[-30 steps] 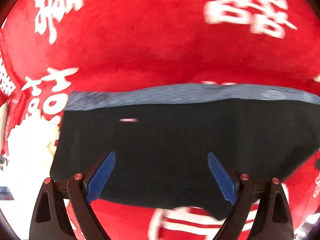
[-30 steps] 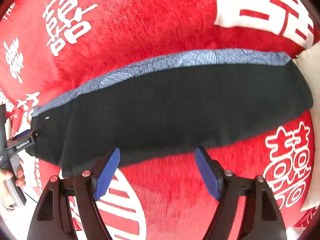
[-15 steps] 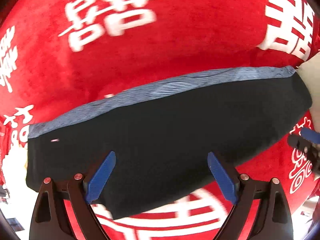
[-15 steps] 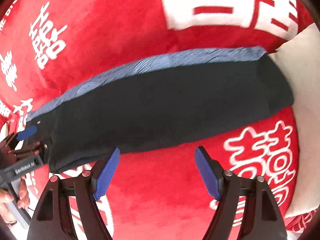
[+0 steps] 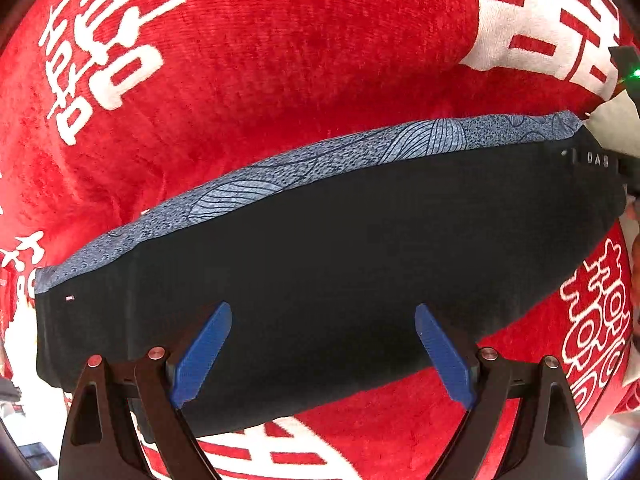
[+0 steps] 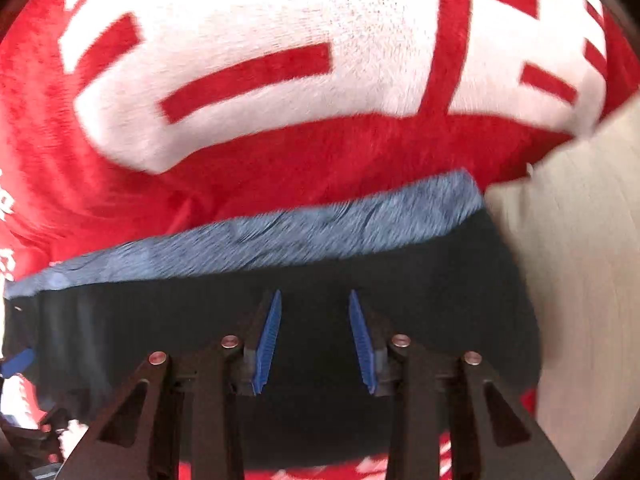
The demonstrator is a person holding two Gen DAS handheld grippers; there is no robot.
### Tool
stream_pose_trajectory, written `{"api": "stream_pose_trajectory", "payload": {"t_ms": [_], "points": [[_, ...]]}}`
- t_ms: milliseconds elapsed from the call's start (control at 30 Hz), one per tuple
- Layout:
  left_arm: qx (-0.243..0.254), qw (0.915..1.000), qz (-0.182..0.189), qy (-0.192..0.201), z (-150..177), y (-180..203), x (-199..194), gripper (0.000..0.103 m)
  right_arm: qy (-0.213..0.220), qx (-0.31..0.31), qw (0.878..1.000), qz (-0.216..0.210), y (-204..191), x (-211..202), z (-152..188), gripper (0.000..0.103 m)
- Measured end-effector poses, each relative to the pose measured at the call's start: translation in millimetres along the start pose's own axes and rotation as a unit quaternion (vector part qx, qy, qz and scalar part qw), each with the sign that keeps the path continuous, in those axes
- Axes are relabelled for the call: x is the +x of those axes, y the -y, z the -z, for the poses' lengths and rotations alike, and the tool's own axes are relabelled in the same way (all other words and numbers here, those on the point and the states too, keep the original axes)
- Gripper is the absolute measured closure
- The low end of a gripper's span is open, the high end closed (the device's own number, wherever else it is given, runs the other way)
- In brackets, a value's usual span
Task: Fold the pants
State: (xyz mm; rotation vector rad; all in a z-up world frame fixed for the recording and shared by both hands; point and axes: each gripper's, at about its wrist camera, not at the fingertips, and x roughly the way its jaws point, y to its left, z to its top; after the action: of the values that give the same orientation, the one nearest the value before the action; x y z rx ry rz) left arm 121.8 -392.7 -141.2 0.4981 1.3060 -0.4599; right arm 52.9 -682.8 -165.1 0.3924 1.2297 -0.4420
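The black pants (image 5: 340, 248) lie folded lengthwise in a long band on a red blanket (image 5: 280, 80), with a blue-grey patterned strip (image 5: 360, 148) along their far edge. My left gripper (image 5: 323, 344) is open and empty above the pants' near edge, left of the middle. My right gripper (image 6: 315, 340) is over the pants (image 6: 420, 304) at their right end, its jaws partly closed with a narrow gap and nothing between the blue pads. The right gripper's body shows at the right edge of the left wrist view (image 5: 628, 168).
The red blanket (image 6: 280, 152) carries large white characters (image 6: 280, 48). A beige surface (image 6: 580, 260) lies right of the pants' end. The blanket's edge and a pale floor show at the lower left of the left wrist view (image 5: 20, 344).
My right gripper has moved right and down onto the pants' right end, and its jaws have narrowed. My left gripper has pulled back, showing the whole band of pants.
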Motion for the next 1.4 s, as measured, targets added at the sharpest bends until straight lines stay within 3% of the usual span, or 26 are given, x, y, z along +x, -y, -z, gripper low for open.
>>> {"api": "stream_pose_trajectory", "payload": {"t_ms": [67,100,167,233,267,367,533,667,733,800,933,1033,1233,1400], "points": [[-0.004,1.0000,0.000,0.000,-2,4,0,0.009,0.006,0.037,0.999,0.025,29,3,-8,0.066],[-0.005,1.0000,-0.001,0.002,-5,8,-1,0.009,0.010,0.065,0.998,0.022,48,2,-10,0.076],[-0.004,1.0000,-0.005,0.007,-7,14,-4,0.009,0.006,0.079,0.997,0.008,64,-2,-15,0.085],[-0.002,0.9998,-0.014,0.016,-11,22,-7,0.009,0.031,0.051,0.998,0.037,59,-18,-17,0.080],[-0.002,0.9997,-0.015,0.018,-12,25,-8,0.009,0.038,0.050,0.998,0.026,57,-23,-17,0.078],[-0.006,0.9997,-0.011,0.021,-17,36,-13,0.009,0.035,0.060,0.997,-0.023,54,-33,-10,0.058],[-0.004,0.9995,-0.013,0.028,-31,49,-16,0.009,0.006,0.067,0.996,-0.054,55,-35,20,0.057],[-0.009,0.9993,-0.015,0.033,-34,57,-19,0.009,0.010,0.156,0.983,-0.092,87,-54,58,0.055],[-0.011,0.9992,-0.019,0.033,-35,53,-18,0.009,0.022,0.204,0.971,-0.121,101,-68,86,0.052],[-0.013,0.9991,-0.024,0.034,-36,56,-18,0.009,0.033,0.245,0.960,-0.135,110,-76,109,0.043],[-0.011,0.9990,-0.032,0.030,-37,61,-9,0.009,0.049,0.312,0.935,-0.161,116,-65,137,0.043],[-0.009,0.9988,-0.038,0.030,-37,61,-2,0.009,0.055,0.337,0.923,-0.179,117,-51,139,0.043],[-0.027,0.9977,-0.048,0.040,-42,59,0,0.009,0.099,0.331,0.915,-0.208,97,-26,113,0.041],[-0.048,0.9954,-0.065,0.051,-65,56,7,0.009,0.114,0.302,0.923,-0.211,82,-16,90,0.042]]}}
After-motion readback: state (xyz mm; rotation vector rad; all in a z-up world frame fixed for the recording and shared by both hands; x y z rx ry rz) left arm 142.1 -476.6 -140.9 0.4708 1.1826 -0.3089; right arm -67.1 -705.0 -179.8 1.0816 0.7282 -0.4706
